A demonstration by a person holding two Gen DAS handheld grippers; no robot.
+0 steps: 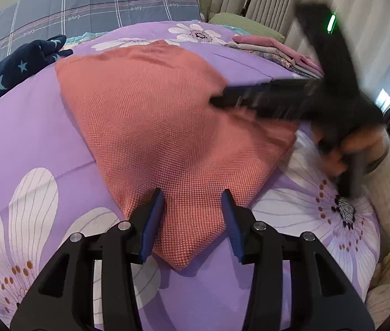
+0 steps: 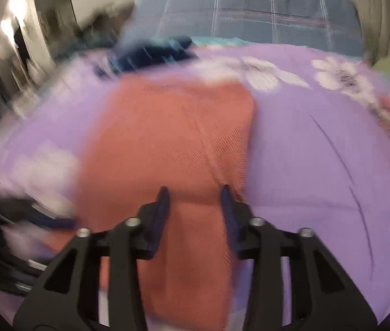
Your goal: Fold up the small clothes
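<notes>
1. Left wrist view shows the orange garment (image 1: 167, 127) lying flat on the purple floral bedspread (image 1: 29, 127), folded into a long band with its near corner pointing at the camera.

2. Its long axis runs from that near corner away toward the plaid pillow (image 1: 90, 8); in the right wrist view the orange garment (image 2: 167, 143) reads as a strip running straight away from the camera, with a fold ridge down its right part.

3. Left gripper (image 1: 192, 201) stands spread, 1 finger on each side of the near corner, pads clear of the cloth, so it pinches nothing.

4. Right gripper (image 2: 193, 195) also stands spread over the near end of the strip; the picture is blurred, but no cloth is seen pinched. In the left wrist view it is a dark smear (image 1: 263, 102) above the garment's right edge.

5. Likely risk: a sweeping finger catches the right edge and drags the top layer, opening the fold.

6. Another risk: a pinch at the corner takes only 1 layer, so the layers shear and the next fold comes out crooked.

7. Farther out, a navy star-patterned cloth (image 1: 21, 69) and a folded stack (image 1: 272, 47) sit well apart from the garment.
</notes>
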